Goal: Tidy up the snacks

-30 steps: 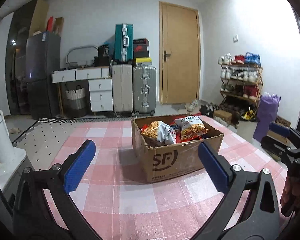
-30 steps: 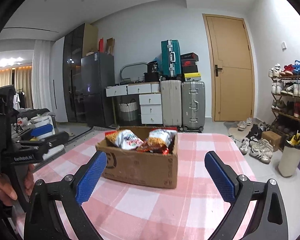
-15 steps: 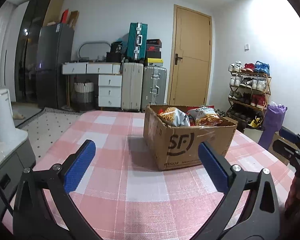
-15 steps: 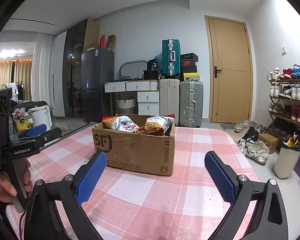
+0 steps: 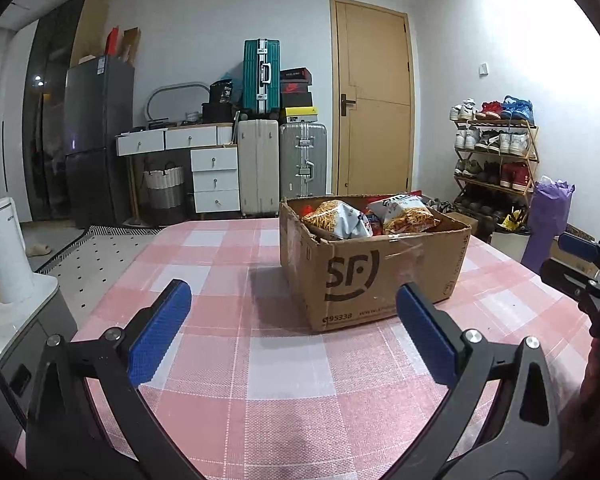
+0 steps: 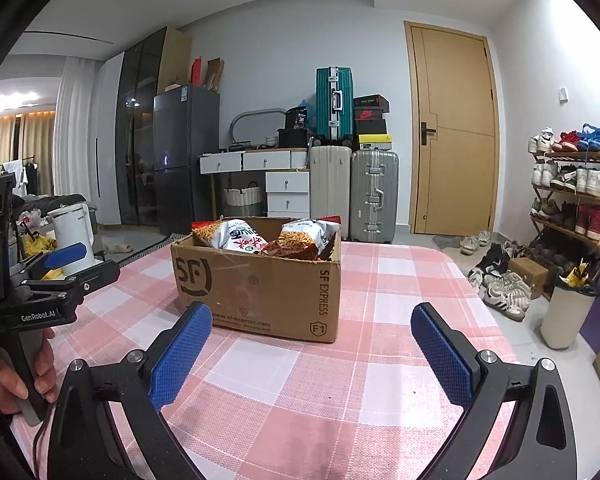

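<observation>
At the left, the left gripper hangs low over the pink checked tablecloth with its jaws spread wide and nothing between them, a hand wrapped round its handle in the right wrist view; ahead of it, near the middle of the table, stands one cardboard box, its top open; the snack bags lie inside it, heaped above the rim; two large noodle-print bags can be counted, with at least one red packet wedged between them, and whatever lies deeper is hidden; to the right, the right gripper is likewise parted and empty, pointed at the box's near corner; no snack lies loose on the cloth, a layout that would fit either bags waiting to be taken out and sorted or bags already gathered in, and the pictures do not settle which

The likely trouble is in the bags themselves; they are puffy and slick, so a pinch on the bulge could slide off or crush the contents, while a grip at a crimped edge would probably hold better; the box looks light and unanchored, so a tug on a wedged bag might drag or tip it; two grippers closing on the same corner could also knock each other
</observation>
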{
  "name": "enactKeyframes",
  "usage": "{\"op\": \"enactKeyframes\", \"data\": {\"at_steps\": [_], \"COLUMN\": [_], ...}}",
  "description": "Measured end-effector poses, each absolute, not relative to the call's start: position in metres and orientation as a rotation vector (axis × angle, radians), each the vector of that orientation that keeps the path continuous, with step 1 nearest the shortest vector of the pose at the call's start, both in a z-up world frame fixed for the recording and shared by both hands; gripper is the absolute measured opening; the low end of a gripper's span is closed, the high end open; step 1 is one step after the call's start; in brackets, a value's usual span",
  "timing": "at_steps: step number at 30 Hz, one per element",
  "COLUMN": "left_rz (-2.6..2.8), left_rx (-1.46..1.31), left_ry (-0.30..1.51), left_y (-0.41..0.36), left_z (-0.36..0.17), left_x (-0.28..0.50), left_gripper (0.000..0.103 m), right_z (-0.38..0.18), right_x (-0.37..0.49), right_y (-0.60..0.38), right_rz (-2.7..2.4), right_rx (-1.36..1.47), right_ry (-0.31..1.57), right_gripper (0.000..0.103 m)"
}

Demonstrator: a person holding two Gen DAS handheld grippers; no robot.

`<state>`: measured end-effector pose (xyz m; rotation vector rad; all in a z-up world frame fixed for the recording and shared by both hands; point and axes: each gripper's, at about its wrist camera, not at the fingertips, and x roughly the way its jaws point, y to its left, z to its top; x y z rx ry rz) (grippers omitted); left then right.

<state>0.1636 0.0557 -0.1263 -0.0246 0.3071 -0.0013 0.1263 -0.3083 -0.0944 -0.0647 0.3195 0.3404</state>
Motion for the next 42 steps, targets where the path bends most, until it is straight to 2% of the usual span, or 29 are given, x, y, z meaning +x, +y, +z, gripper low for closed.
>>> {"op": "enactKeyframes", "data": {"at_steps": [42], "left_rz": [0.010], "left_rx": [-0.025], "left_ry": [0.304], "left_y": [0.0563], "left_z": [-0.1276], "left_x": [0.1618], "left_gripper": [0.102], "right_z": [-0.0946], "right_x": [0.1252], "right_y": [-0.3087], "right_rz": [0.340], "right_rx": [-0.065], "right_ry": [0.319], "right_gripper": [0.102]}}
